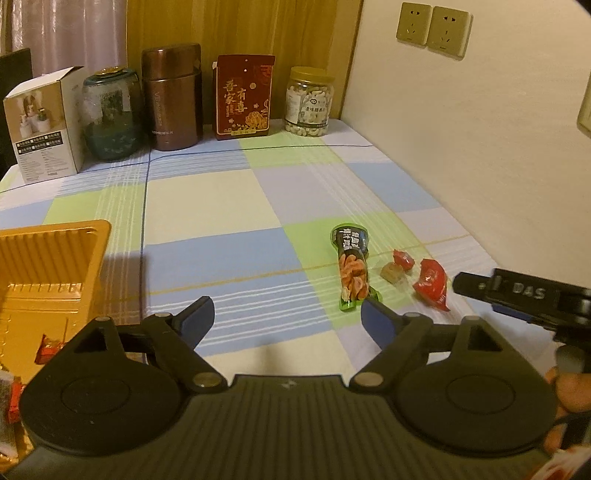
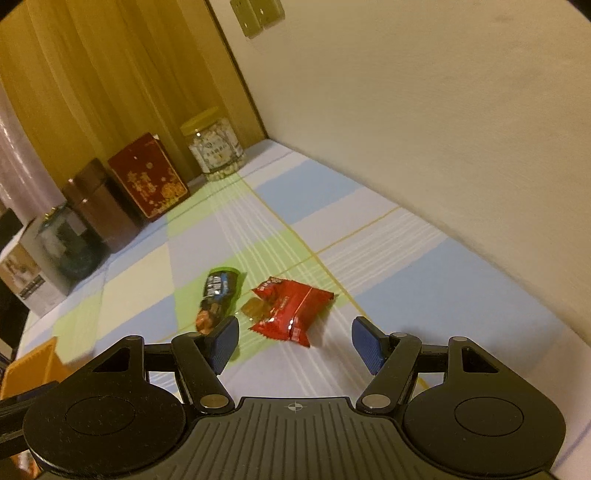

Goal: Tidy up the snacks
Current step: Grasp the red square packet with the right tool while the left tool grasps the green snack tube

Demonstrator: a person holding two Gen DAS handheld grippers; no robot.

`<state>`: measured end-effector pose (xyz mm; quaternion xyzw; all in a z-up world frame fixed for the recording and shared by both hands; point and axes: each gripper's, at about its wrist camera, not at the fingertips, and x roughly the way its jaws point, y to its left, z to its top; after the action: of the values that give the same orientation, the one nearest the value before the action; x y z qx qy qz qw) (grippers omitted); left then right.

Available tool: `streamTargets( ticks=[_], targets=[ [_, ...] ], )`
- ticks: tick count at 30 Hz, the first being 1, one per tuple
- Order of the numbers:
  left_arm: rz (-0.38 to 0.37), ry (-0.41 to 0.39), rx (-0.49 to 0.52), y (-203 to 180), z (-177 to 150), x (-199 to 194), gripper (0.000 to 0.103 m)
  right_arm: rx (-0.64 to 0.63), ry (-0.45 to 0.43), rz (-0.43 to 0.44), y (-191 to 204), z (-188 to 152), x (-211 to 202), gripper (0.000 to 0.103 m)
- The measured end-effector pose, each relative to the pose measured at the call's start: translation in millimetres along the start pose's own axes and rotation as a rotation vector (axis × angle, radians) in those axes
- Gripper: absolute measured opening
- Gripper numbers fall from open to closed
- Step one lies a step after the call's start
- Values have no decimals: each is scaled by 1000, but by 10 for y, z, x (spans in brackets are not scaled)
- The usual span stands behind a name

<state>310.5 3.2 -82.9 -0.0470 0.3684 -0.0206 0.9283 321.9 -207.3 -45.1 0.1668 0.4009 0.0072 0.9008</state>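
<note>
Five containers line the back of your table (image 1: 221,192): a white box (image 1: 46,125), a dark glass jar (image 1: 110,116), a brown flask (image 1: 173,96), a red carton (image 1: 243,98) and a clear jar (image 1: 309,100) with a yellow lid, filled with pale nuts. What the other four hold you cannot tell from either view; the glass jar shows only something dark and blurred inside. One orange tray (image 1: 51,266) sits at the near left, partly behind your left gripper (image 1: 286,317), and at least one red-wrapped snack (image 1: 48,349) lies in it; the rest of its contents are hidden. Four loose snacks lie on the checked cloth toward the wall side: one green pack (image 1: 352,271), one small red candy (image 1: 402,259), one small tan piece (image 1: 392,274) touching that candy, and one larger red packet (image 1: 431,284) just beside them. Your left gripper's jaws stand wide apart with nothing between them, the right fingertip just next to the near end of the green pack. Your right gripper (image 2: 293,341) also stands with its jaws spread and empty, the red packet just ahead of the gap and not touched by either pad. Two wall sockets (image 1: 434,29) sit side by side above the table.
</note>
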Motion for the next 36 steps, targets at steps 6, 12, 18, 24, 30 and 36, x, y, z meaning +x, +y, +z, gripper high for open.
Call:
streamTargets(
  ticks=[6, 12, 18, 24, 30, 36],
  targets=[
    [-2, -1, -12, 11, 11, 124, 85, -15, 5, 28, 20, 5, 350, 68],
    [-20, 12, -4, 9, 5, 235, 85, -29, 20, 12, 72, 31, 605, 55],
    [-42, 11, 17, -102, 33, 362, 85, -57, 32, -34, 22, 23, 716, 38],
    [-71, -10, 62, -297, 83, 549, 85, -72, 16, -52, -101, 33, 614, 31],
    [-111, 12, 88, -441, 87, 846, 76, -37, -9, -73, -238, -9, 395, 31],
    [-117, 15, 161, -589, 94, 1054, 58, -16, 0, -79, -271, -121, 324, 31]
  ],
)
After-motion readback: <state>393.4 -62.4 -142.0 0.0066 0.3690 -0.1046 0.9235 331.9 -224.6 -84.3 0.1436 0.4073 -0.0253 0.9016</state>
